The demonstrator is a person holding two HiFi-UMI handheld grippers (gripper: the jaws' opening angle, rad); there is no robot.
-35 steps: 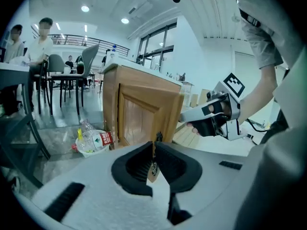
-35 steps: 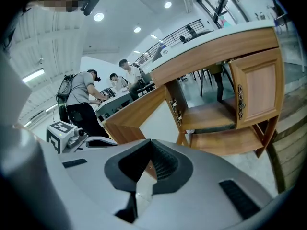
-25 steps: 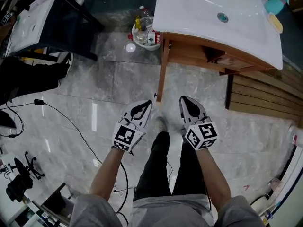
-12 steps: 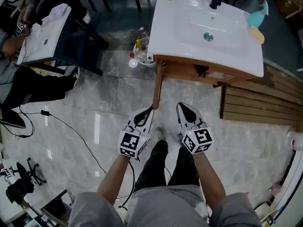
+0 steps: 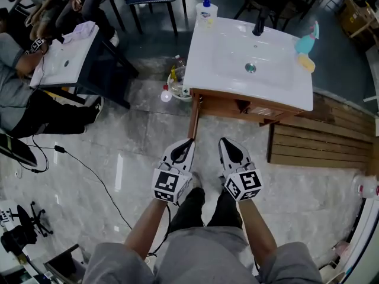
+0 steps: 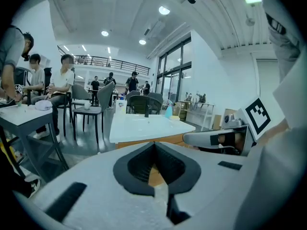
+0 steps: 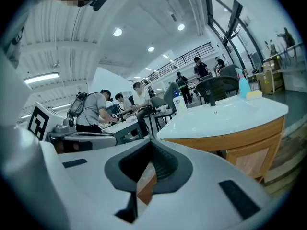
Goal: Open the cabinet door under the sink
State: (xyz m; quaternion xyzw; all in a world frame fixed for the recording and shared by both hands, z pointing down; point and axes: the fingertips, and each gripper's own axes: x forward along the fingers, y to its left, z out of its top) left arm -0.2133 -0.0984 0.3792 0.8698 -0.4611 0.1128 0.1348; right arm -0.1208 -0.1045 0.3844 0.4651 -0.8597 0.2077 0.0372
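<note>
Currently I keep the left tool [image 5: 188,142] and right tool [image 5: 224,142] clenched, empty, at frame centre, aimed for approach at the brown wooden under-sink cabinet [image 5: 228,104], upper centre, untouched.

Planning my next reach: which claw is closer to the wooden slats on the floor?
Right. The right claw is just left of the wooden slats; the left claw is farther left.

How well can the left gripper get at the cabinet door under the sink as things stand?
Probably yes. The left gripper points at the door, which juts edge-on from the cabinet toward it, with nothing between them. Its jaws are shut, so they would have to open to grip.
</note>
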